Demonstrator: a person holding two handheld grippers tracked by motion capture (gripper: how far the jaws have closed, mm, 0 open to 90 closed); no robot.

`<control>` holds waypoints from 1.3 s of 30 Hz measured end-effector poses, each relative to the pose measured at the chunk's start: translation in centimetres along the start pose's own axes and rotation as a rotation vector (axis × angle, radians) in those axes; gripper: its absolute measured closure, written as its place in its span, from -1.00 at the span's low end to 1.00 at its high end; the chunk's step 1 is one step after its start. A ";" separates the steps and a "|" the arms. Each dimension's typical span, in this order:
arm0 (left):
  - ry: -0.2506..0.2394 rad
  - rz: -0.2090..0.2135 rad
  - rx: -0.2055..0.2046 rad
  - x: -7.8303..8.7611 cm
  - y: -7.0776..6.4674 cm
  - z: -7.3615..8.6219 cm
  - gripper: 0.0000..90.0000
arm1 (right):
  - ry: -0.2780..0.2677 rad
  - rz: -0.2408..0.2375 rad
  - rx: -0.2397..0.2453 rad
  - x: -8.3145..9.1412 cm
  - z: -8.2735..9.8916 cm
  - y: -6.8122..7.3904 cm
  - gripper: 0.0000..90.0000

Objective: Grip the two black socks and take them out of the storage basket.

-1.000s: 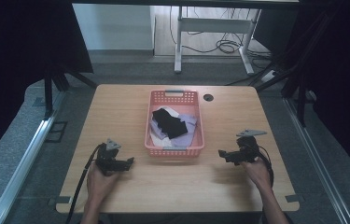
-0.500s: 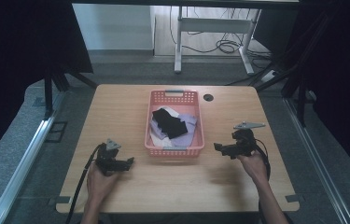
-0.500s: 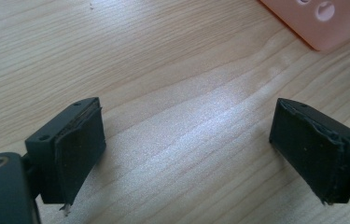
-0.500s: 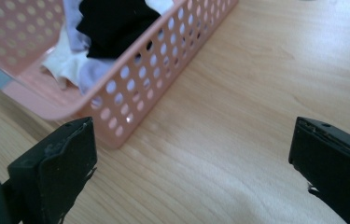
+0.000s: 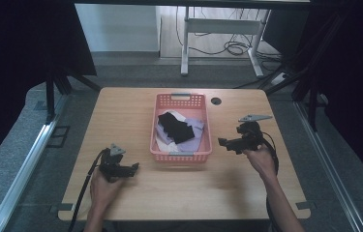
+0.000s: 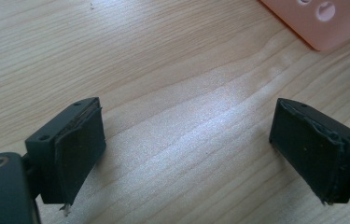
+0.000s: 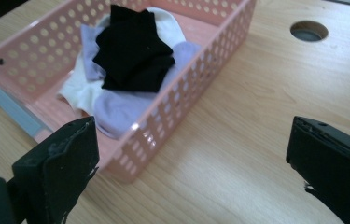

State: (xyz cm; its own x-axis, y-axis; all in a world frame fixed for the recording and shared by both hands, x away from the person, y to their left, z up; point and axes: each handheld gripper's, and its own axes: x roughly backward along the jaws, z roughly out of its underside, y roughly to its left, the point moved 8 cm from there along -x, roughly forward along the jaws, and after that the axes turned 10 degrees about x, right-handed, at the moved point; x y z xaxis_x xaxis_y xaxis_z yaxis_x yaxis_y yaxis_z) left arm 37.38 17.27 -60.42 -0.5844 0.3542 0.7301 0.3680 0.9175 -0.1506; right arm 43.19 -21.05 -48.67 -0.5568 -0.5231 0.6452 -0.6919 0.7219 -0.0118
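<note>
A person sits at a wooden table (image 5: 179, 188) holding a claw in each hand. A pink basket (image 5: 203, 145) stands mid-table, holding folded cloths: a black cloth (image 5: 178, 128) on top of lavender cloth (image 5: 196, 129) and white cloth (image 5: 162, 142). The right claw (image 5: 222, 143) hovers just beside the basket's right wall, jaws wide apart, empty, pointed at the pile. The left claw (image 5: 133, 168) rests near the basket's front left corner, also wide open and empty. Nothing is lifted yet; the work seems barely begun, every cloth still inside.
</note>
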 end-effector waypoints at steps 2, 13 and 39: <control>0.000 0.000 0.000 0.0 0.0 0.0 -0.78 | 0.002 -0.003 0.004 -0.1 -0.6 0.2 -0.96; 0.000 -0.001 -0.003 0.0 0.0 0.0 -0.78 | 0.023 -0.058 0.051 -2.3 -4.0 2.1 -1.00; -0.001 0.001 0.001 0.0 0.0 0.0 -0.78 | 0.068 -0.130 0.152 -11.4 -10.0 6.7 -0.22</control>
State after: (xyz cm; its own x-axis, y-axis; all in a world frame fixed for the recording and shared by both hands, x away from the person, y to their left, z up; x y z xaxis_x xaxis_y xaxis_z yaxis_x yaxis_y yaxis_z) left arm 37.40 17.27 -60.42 -0.5851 0.3549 0.7292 0.3679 0.9175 -0.1514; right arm 49.45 -5.75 -48.46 -0.4296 -0.5717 0.6990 -0.8201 0.5711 -0.0369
